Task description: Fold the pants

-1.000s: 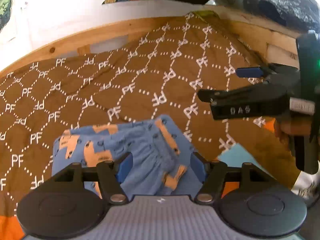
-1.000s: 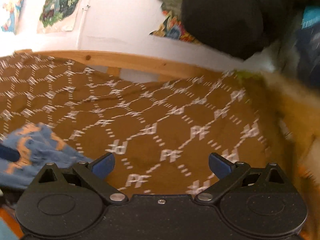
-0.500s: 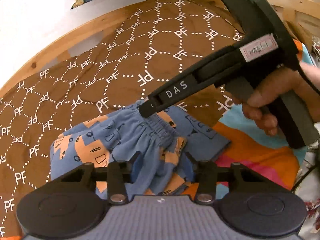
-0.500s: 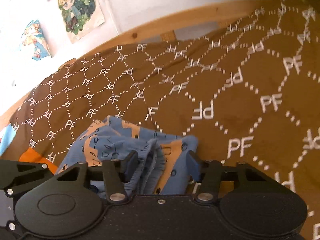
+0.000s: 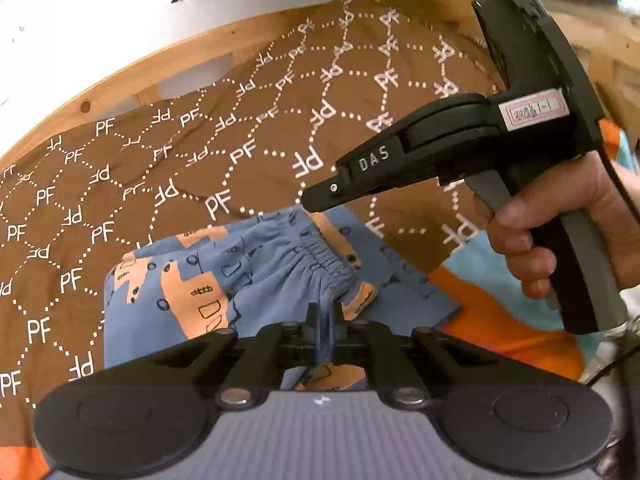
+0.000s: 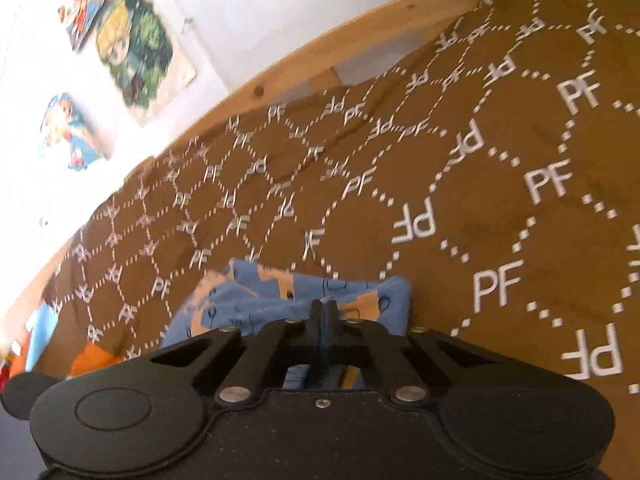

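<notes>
Pants: one pair (image 5: 256, 280), blue with orange vehicle prints, lying crumpled on the brown blanket; the gathered elastic waistband faces up near the middle of the heap.
Left tongs: one (image 5: 325, 320), closed together and clamped on a fold of the pants at the near edge of the heap; blue cloth shows pinched between the two fingers.
Right tongs: one (image 6: 323, 312), also closed together on the pants cloth, at the edge of the heap toward the open brown blanket; from the left wrist view its black nose (image 5: 320, 198) reaches the far side of the heap, just beyond the waistband.
Hand: one (image 5: 560, 236), wrapped around the grey handle of the right tongs, to the right of the pants.
Blanket: one (image 5: 200, 176), brown with white dotted hexagons and "PF" letters, spread under and around the pants.
Second cover: one (image 5: 492, 320), orange and light blue, showing from under the blanket just right of the pants.
Bed frame: one wooden rail (image 5: 120, 84) beyond the blanket, far from the pants.
Wall pictures: three cartoon prints (image 6: 136, 40) on the white wall above the rail.
In the way: the right tongs' body crosses over the blanket right of the pants, hiding part of it.
</notes>
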### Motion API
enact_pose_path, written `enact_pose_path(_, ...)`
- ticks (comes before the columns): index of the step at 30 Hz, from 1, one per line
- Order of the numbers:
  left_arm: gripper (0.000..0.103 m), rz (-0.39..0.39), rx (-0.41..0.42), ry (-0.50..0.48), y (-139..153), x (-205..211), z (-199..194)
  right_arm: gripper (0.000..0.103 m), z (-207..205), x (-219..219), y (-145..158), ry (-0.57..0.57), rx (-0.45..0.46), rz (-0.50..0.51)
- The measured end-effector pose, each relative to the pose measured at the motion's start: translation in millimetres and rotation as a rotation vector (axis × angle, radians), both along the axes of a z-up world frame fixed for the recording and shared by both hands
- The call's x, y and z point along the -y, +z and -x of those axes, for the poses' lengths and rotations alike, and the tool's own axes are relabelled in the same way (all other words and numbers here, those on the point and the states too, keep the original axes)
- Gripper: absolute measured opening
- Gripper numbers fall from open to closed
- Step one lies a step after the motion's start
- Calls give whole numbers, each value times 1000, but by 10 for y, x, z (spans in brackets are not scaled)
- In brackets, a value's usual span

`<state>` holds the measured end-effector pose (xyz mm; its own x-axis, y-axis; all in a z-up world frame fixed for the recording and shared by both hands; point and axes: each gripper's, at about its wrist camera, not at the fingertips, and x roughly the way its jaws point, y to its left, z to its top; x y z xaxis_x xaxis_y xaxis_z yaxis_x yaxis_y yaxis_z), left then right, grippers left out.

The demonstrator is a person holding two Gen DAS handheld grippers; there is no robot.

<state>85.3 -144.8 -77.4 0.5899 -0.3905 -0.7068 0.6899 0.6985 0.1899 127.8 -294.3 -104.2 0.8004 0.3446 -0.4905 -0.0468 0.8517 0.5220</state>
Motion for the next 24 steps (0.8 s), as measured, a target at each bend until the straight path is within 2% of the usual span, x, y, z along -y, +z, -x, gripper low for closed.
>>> enact_pose_path(4, 3, 9, 8, 2, 75, -3, 18, 0, 37, 40, 66, -11, 6, -29)
enact_pose_path(6, 3, 11, -9, 12, 60, -8, 1, 13, 42, 49, 52, -34, -19, -20)
enact_pose_path(8, 3, 12, -31, 19, 31, -12, -17, 31, 33, 76, -16, -24, -38, -57)
enact_pose_path(11, 3, 10, -31, 23, 16, -11, -15, 34, -6, 76, -112, -6, -60, -105)
enact_pose_path(15, 3, 12, -37, 27, -8, -16, -20, 36, -62, -20, -234, 27, -91, -88)
enact_pose_path(19, 3, 20, -56, 45, -39, -15, -35, 33, -64, 12, -306, 17, -103, -147)
enact_pose_path(21, 3, 23, -58, 50, -38, -20, -36, 20, -66, 16, -309, 21, -101, -158)
enact_pose_path(24, 3, 31, -55, 58, -19, -29, -34, 8, -37, 27, -283, 14, -82, -177)
